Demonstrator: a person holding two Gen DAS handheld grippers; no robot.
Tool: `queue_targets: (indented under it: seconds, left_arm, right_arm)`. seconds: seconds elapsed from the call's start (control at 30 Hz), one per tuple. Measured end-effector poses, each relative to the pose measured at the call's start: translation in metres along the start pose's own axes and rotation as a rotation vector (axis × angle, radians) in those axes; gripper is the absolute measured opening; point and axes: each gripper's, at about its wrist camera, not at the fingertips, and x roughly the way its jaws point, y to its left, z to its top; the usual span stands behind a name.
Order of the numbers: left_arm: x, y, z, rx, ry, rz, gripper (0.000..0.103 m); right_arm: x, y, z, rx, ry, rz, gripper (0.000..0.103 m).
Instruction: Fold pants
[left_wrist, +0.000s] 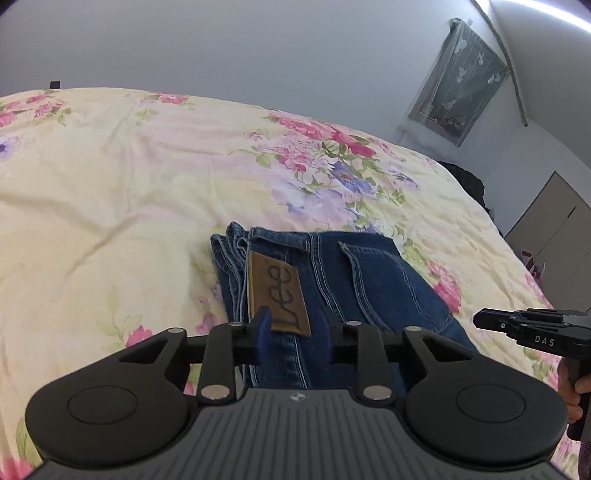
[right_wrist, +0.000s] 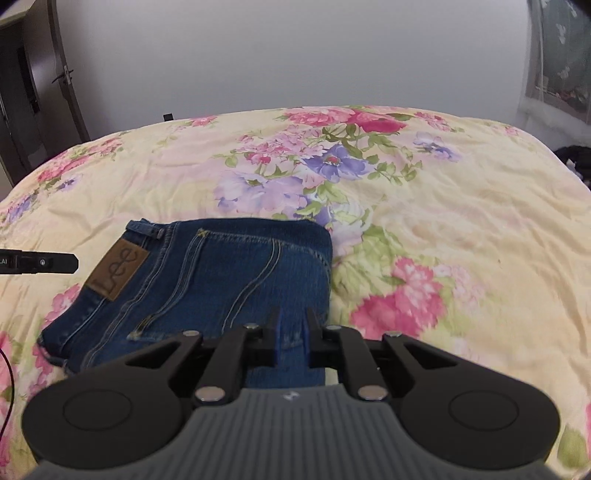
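The pants (right_wrist: 207, 280) lie folded into a compact blue bundle on the flowered bedcover (right_wrist: 443, 206), near the front edge of the bed, with the brown Lee patch (right_wrist: 118, 267) facing up on the left side of the bundle. The fold looks nearly finished or already finished, as I judge it.

The left gripper (left_wrist: 293, 338) hovers above the patch side of the bundle, its jaws apart, and no cloth is between the blue pads. The right gripper (right_wrist: 291, 341) hovers over the right part of the bundle; its pads stand close together, almost closed, and I see no fabric pinched there.

What can go wrong from here: the stacked edges at the left of the bundle (left_wrist: 232, 258) are loose layers, so a pad that touches them while moving away can drag the top layer and open the fold. The bedcover is soft and wrinkled, so a push down can tilt the bundle. Also the two grippers are near each other, and a careless move can make them collide
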Motion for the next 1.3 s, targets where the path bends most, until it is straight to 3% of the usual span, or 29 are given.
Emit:
queue_targets:
  seconds: [0.1, 0.3, 0.53, 0.67, 0.73, 0.77, 0.8, 1.0, 1.1, 1.3]
  left_arm:
    - [0.001, -0.013, -0.022, 0.041, 0.031, 0.04, 0.015]
    - [0.015, 0.0, -0.05, -0.001, 0.076, 0.115, 0.01]
    - [0.028, 0.014, -0.067, -0.045, 0.092, 0.128, 0.009]
    - [0.018, 0.014, -0.061, -0.076, 0.072, 0.113, 0.009]
    - [0.009, 0.016, -0.055, -0.102, 0.04, 0.095, 0.019]
    - [0.006, 0.017, -0.052, -0.113, 0.022, 0.096, 0.035]
    - [0.005, 0.018, -0.048, -0.12, 0.006, 0.102, 0.047]
    - [0.022, 0.016, -0.031, -0.09, 0.039, 0.104, 0.068]
    - [0.03, 0.019, -0.028, -0.084, 0.042, 0.098, 0.074]
    - [0.051, 0.035, -0.021, -0.134, 0.07, 0.031, 0.077]
  right_arm:
    - [-0.017, 0.003, -0.037, 0.022, 0.005, -0.036, 0.006]
    - [-0.006, 0.002, -0.084, 0.093, 0.061, -0.072, 0.004]
    - [0.018, 0.005, -0.104, 0.095, 0.06, -0.12, 0.003]
    - [0.007, 0.003, -0.097, 0.107, 0.032, -0.105, 0.003]
    - [-0.004, -0.006, -0.093, 0.152, 0.005, -0.066, 0.004]
    - [-0.01, -0.01, -0.09, 0.177, -0.014, -0.051, 0.005]
    - [-0.013, -0.013, -0.086, 0.197, -0.031, -0.038, 0.013]
    - [0.002, -0.026, -0.055, 0.226, -0.012, 0.045, 0.048]
    - [0.019, -0.036, -0.043, 0.261, 0.007, 0.1, 0.06]
    - [0.064, -0.061, -0.023, 0.387, 0.08, 0.196, 0.062]
